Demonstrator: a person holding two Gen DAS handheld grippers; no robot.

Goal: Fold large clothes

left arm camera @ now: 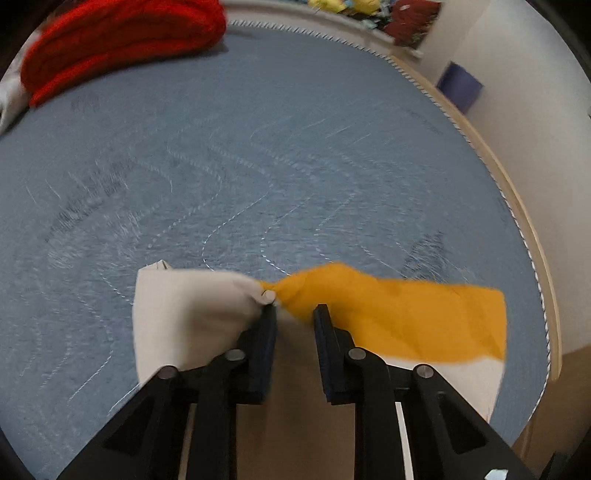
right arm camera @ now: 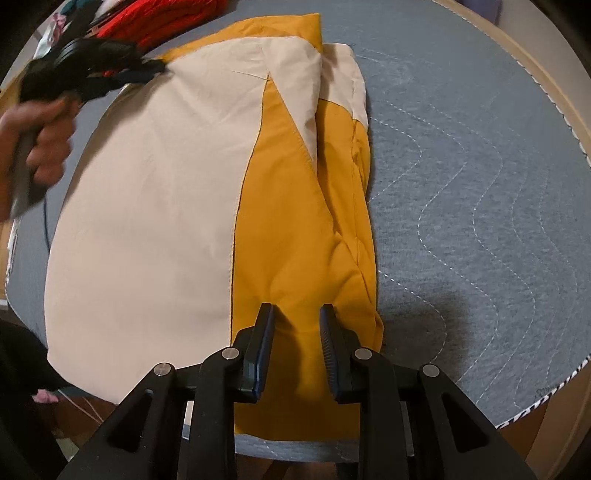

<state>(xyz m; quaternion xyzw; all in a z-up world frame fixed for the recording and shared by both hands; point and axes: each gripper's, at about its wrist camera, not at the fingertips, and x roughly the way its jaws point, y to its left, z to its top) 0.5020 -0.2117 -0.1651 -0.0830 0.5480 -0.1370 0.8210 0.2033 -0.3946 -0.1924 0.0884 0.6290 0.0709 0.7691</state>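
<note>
A cream and mustard-yellow jacket (right arm camera: 155, 192) lies folded lengthwise on the grey quilted table cover (right arm camera: 480, 184). Near the jacket's front hem, my right gripper (right arm camera: 295, 314) points steeply down, and a ridge of yellow cloth fills the narrow gap between its pads. A hand holds my left gripper (right arm camera: 92, 66) at the jacket's far left corner. In the left wrist view the left gripper (left arm camera: 293, 306) has cream and yellow cloth (left arm camera: 406, 317) bunched at its fingertips, with pale cloth between the narrow jaws. That view is blurred.
A red knitted garment (left arm camera: 122, 40) lies at the far edge of the table, and it also shows in the right wrist view (right arm camera: 162, 18). More coloured clothes (left arm camera: 369, 11) are heaped beyond the table. The table's wooden rim (left arm camera: 517, 206) curves along the right.
</note>
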